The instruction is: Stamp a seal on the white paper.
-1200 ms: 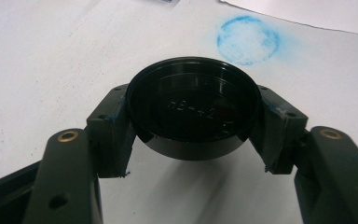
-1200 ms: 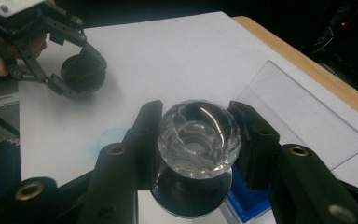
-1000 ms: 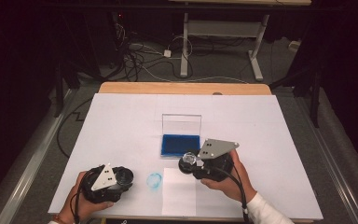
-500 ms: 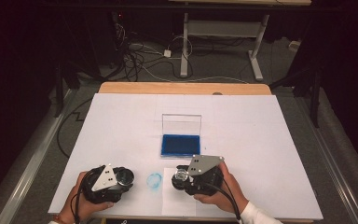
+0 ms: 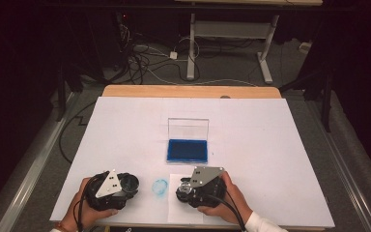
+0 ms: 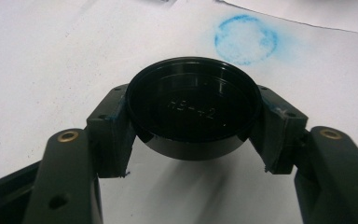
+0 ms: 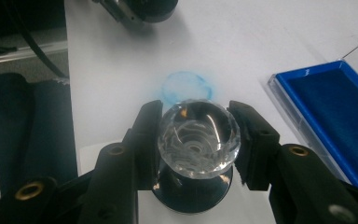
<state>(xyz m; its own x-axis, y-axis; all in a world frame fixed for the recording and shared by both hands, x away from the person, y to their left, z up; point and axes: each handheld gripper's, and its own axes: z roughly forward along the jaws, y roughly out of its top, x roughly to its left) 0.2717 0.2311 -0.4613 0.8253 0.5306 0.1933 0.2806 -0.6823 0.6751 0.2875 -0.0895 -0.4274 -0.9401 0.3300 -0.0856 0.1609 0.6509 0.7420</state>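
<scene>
- Clear glass, like a big crystal knob, sits squeezed between the jaws of your right gripper [image 7: 198, 140]. That is the stamp [image 7: 196, 148], with its dark round base pointing down.
- Your right gripper has come down and back toward you from near the ink pad [image 5: 187, 151]. It now hangs over the small sheet of paper [image 5: 179, 212] at the near edge of the table [image 5: 280, 159]. I think that means the stamp is inked and ready to press.
- Just past the stamp, a bit to the left of your right gripper, there is a blue ring mark [image 7: 186, 86]. Do not press on top of it.
- Your left gripper [image 6: 193, 135] is clenched on the black round lid [image 6: 193, 109]. It has stayed still, off to the side of the ring mark.
- The ink pad lies open ahead and to the right of your right gripper, with its clear cover standing up behind it.
- There is lots of white room ahead and to the right. The table edge is close behind both hands, so don't pull back much.
</scene>
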